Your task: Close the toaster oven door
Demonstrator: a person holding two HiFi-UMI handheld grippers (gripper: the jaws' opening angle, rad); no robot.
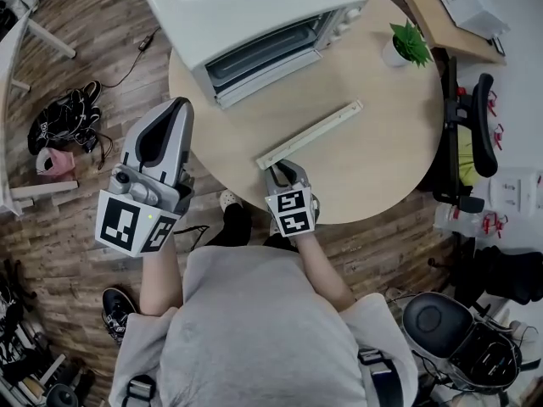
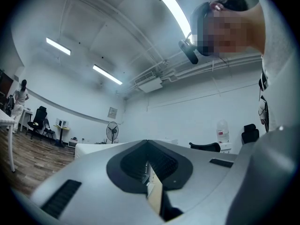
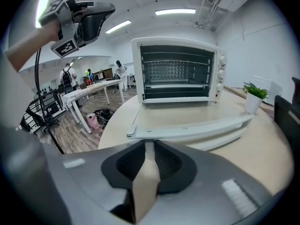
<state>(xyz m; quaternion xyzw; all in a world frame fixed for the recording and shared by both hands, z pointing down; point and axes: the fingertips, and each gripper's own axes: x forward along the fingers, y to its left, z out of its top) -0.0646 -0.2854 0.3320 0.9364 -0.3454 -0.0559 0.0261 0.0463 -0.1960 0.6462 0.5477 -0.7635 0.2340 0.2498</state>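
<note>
A white toaster oven stands at the back of the round table. Its door hangs fully open and lies flat toward me. In the right gripper view the oven shows its empty cavity, with the door's handle bar running across just ahead. My right gripper sits low at the left end of that handle; its jaws are together, the tips right at the bar's edge with nothing between them. My left gripper is raised left of the table, shut and empty, and its own view faces the ceiling.
A small potted plant stands on the table to the oven's right, also seen as the plant. A black chair is by the right rim. Shoes and a cable lie on the floor at left. People stand far back.
</note>
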